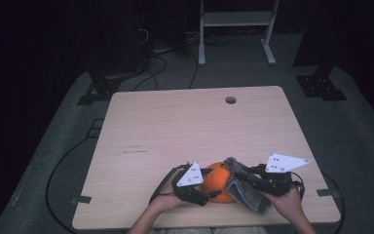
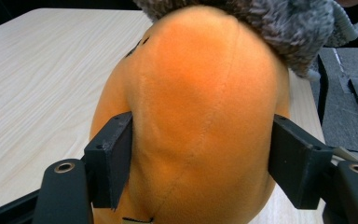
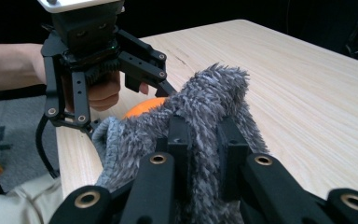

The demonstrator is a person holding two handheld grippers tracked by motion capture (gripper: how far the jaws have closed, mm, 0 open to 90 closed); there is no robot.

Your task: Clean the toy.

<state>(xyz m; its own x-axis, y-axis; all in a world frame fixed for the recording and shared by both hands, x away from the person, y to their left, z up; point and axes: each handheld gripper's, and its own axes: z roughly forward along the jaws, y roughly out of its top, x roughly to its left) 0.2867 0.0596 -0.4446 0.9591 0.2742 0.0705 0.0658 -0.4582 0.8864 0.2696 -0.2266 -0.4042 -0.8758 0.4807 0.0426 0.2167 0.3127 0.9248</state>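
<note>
Orange plush toy (image 2: 200, 116) clamped between left gripper (image 2: 200, 163) pads; grey fuzzy cloth (image 3: 205, 121) pinched tight by right gripper (image 3: 204, 154), draped over toy.

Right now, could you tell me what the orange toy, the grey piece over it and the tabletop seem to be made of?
Orange toy: soft short-pile plush, matte, with stitched seams; it bulges between the left gripper's fingers.
Grey piece: shaggy long-pile fabric, probably fleece or faux fur; loose fibres stand out where the right gripper pinches it.
Tabletop: pale wood or wood-look laminate, smooth, with visible grain lines.
</note>
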